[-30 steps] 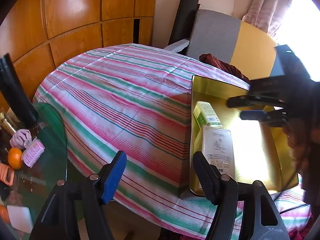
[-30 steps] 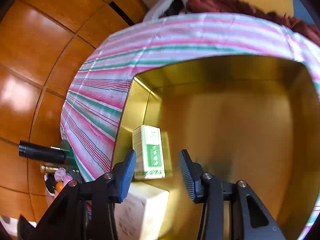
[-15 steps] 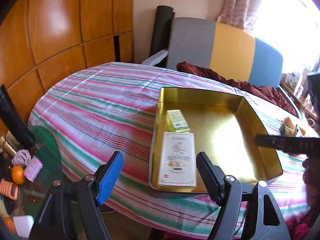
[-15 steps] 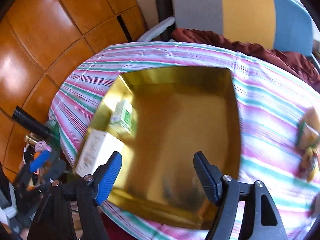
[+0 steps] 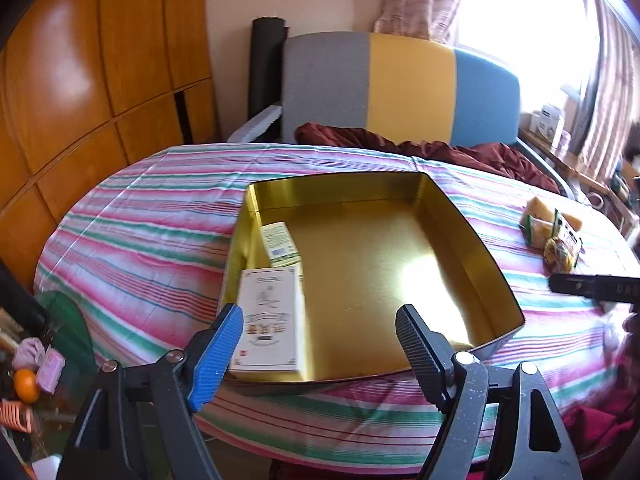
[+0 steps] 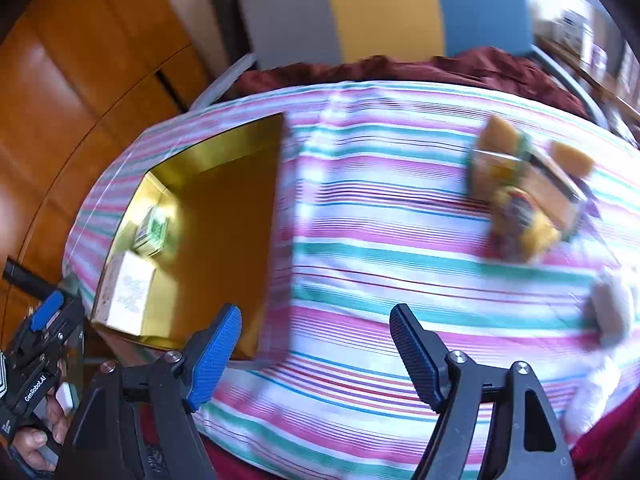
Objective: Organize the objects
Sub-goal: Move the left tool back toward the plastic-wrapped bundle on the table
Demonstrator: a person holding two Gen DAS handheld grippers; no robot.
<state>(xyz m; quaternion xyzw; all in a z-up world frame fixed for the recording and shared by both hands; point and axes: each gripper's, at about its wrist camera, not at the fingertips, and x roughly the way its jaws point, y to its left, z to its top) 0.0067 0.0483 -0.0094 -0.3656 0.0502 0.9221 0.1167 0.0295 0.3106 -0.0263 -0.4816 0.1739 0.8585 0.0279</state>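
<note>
Two boxes in gold tray, beyond wide-apart left jaws.

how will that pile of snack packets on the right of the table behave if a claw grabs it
The snack packets look like thin crinkly wrappers, so probably light and floppy, likely to crumple in a pinch. They lie heaped loosely on the striped cloth, so a push would likely scatter them. Glossy film may be slippery.
</note>
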